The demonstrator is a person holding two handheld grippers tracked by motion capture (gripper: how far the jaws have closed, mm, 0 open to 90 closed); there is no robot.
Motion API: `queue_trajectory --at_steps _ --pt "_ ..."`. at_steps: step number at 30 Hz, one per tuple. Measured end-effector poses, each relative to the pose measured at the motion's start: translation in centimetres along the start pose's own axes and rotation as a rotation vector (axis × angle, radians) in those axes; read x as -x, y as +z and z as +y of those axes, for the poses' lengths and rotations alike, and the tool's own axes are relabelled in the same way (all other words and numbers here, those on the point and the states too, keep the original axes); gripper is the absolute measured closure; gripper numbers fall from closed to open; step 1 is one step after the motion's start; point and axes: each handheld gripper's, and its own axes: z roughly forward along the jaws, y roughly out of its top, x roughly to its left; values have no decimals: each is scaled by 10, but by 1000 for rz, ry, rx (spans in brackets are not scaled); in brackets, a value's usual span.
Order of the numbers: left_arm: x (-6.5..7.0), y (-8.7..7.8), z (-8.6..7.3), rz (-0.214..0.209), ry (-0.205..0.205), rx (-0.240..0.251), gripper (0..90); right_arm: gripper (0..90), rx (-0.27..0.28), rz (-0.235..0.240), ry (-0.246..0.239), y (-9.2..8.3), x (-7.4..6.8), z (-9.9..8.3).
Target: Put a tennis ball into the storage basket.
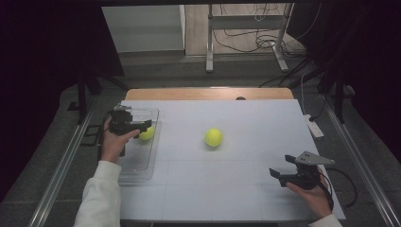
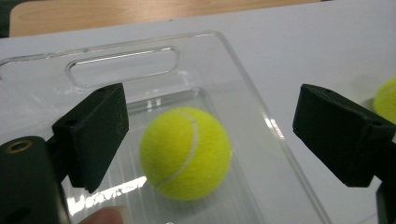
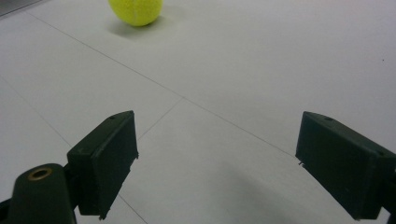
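Observation:
A clear plastic tray (image 1: 137, 165) (image 2: 243, 93) lies at the left of the white table (image 1: 227, 189). One yellow tennis ball (image 1: 146, 134) (image 2: 185, 153) rests inside it, near its far end. My left gripper (image 1: 141, 126) (image 2: 210, 140) hovers just over that ball, open, its pads well apart from the ball on either side. A second tennis ball (image 1: 213, 137) (image 2: 386, 100) (image 3: 136, 11) sits free in the middle of the table. Near the front right corner my right gripper (image 1: 281, 165) (image 3: 217, 163) is held open and empty, pointing toward that second ball.
The tray has a handle slot (image 2: 122, 64) at its far end. A small white device (image 1: 314, 128) lies at the table's right edge. Beyond the table's wooden far edge (image 1: 208, 93) are metal stand legs (image 1: 209, 52) and cables on the floor.

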Motion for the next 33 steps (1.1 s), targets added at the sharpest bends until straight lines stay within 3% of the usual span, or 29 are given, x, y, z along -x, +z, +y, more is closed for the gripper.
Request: queue_trajectory --at_steps 8,12,19,26,33 --pt "23 -10 -4 -63 49 40 118 129 4 0 3 0 0 0" --pt "30 -13 -4 -71 76 46 119 129 4 1 2 0 0 0" --pt "34 -18 -6 -88 91 53 120 129 5 2 2 -1 0 0" --pt "38 -27 -10 -131 86 73 124 129 1 -2 0 -2 0 -1" --pt "50 -29 -9 -167 105 86 126 129 4 -3 3 -3 0 -2"
